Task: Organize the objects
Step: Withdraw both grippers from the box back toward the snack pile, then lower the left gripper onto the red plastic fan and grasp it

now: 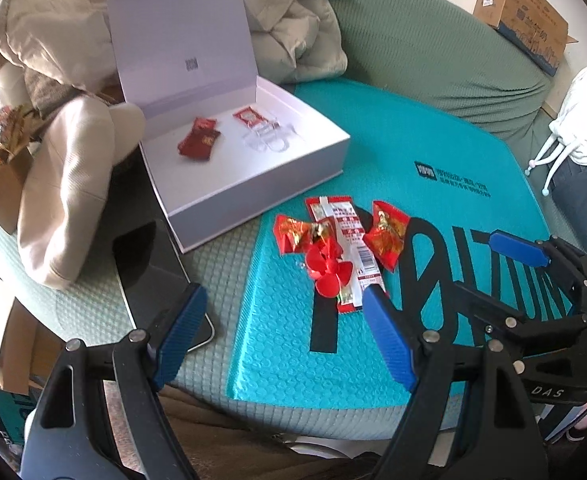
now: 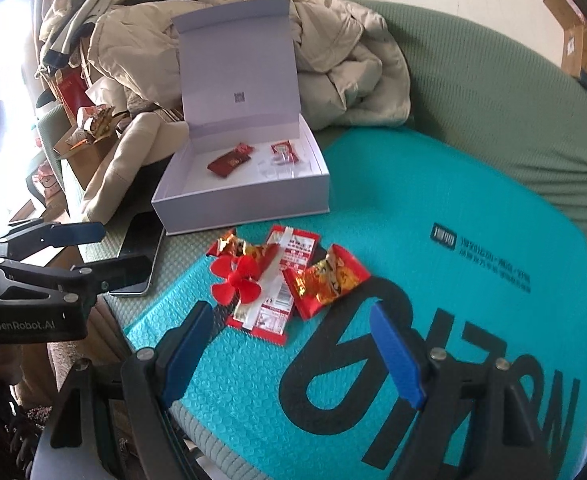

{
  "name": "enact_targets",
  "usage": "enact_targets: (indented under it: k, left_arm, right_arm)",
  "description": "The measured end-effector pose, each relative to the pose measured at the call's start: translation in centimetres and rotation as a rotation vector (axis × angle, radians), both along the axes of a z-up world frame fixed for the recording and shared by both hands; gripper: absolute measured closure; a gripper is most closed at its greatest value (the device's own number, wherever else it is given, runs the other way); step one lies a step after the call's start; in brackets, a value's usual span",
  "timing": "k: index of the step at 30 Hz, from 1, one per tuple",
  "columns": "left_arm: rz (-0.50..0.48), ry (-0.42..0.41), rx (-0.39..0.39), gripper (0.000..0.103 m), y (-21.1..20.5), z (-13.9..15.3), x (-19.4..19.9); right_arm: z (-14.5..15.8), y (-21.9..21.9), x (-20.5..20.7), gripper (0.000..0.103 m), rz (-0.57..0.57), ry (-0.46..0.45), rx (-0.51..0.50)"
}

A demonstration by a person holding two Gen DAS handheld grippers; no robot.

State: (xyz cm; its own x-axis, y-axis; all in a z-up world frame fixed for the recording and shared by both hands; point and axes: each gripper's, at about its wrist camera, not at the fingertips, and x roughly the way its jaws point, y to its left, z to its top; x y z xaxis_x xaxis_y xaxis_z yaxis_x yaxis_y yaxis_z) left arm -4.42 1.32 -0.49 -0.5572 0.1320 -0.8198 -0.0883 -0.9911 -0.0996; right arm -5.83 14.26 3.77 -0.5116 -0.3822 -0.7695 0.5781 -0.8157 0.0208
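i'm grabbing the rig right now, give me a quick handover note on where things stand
Left tongs: open, empty, over the teal mailer.
Right tongs: open, empty, just short of the pile.
White box: lid up, sitting on the sofa beside the mailer.
Done: a dark red packet, a red-and-clear packet and something clear beside them are in the box.
Left: on the mailer, a long red-and-white packet, a red-and-gold wrapper to its right, another to its left, and a red propeller lying on the pile.
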Motion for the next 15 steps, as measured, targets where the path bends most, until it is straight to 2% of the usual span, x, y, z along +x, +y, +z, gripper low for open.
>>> enact_targets:
  k: [15]
  left_arm:
    - [-0.007, -0.096, 0.025, 0.024, 1.3, -4.7, -3.1]
  right_arm:
    - [-4.5, 0.9, -3.6, 0.022, -0.03, -0.105, 0.001]
